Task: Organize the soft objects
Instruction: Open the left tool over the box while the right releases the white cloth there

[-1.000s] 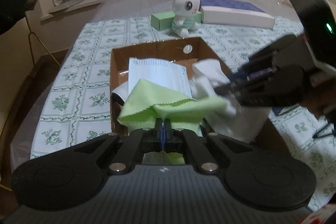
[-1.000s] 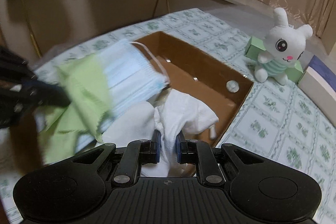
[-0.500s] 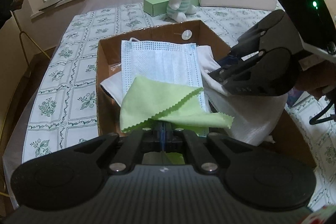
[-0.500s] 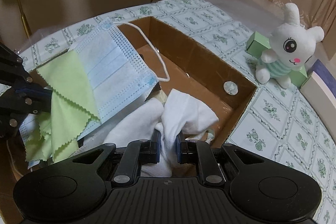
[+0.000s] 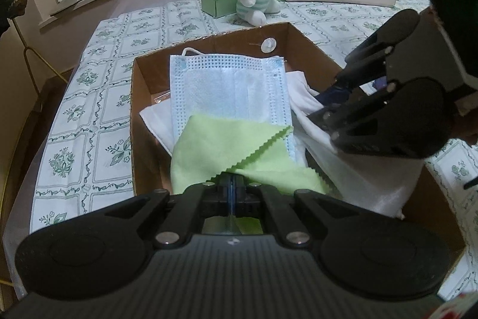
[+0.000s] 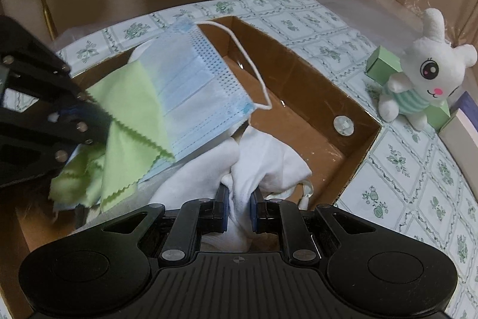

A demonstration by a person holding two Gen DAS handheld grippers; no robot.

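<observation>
1. Holding tight, the left gripper point(image 5: 231, 184) has its jaws pressed shut on a green cloth point(image 5: 221, 148), over the cardboard box point(image 5: 140, 139).
2. A blue face mask point(image 5: 230, 88) lies with the green cloth, sticking out above the box.
3. The right gripper point(image 6: 239, 199) is nearly closed, pinching a white cloth point(image 6: 263, 160) inside the box.
4. A toy bunny point(image 6: 418, 79) sits on the flowery tablecloth point(image 5: 89, 109), beside the box.
</observation>
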